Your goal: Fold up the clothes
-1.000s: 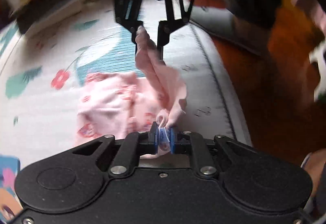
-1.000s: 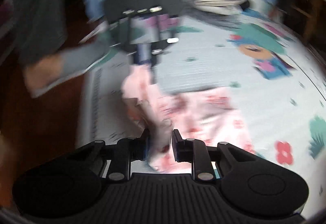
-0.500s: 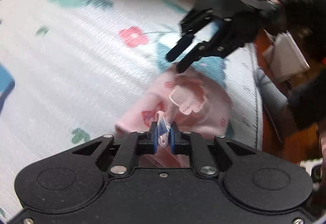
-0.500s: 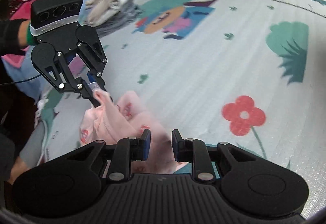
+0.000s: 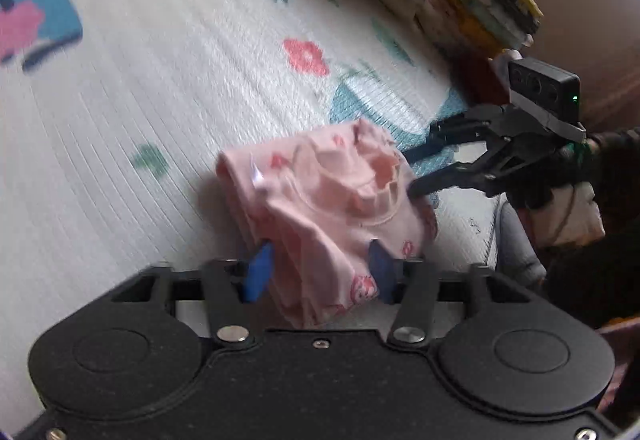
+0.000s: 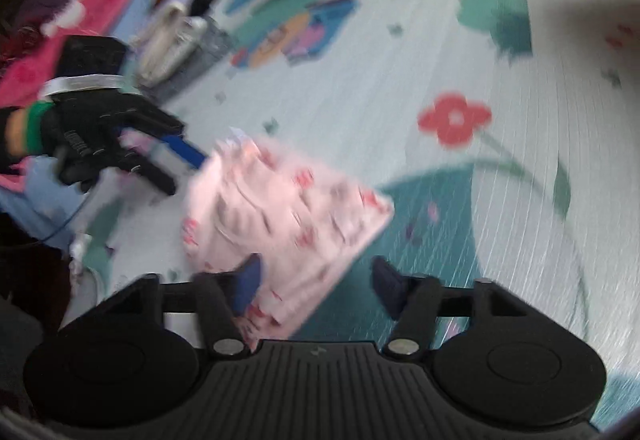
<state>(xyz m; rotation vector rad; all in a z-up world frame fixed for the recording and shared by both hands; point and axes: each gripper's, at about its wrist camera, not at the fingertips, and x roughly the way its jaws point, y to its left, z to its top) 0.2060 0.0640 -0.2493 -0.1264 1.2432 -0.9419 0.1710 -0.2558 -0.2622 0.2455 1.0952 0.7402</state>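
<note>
Pink floral garment (image 5: pixel 324 199) lies bunched on play mat (image 5: pixel 140 99) — long axis runs diagonally, left gripper (image 5: pixel 318 272) to right gripper (image 6: pixel 316 286). Both jaws opening, cloth loose between the pads — nothing clamped.

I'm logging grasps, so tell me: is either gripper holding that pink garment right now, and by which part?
Neither. The pink garment lies on the play mat. The left gripper and right gripper are opening, the cloth's near edge loose between their pads.
</note>
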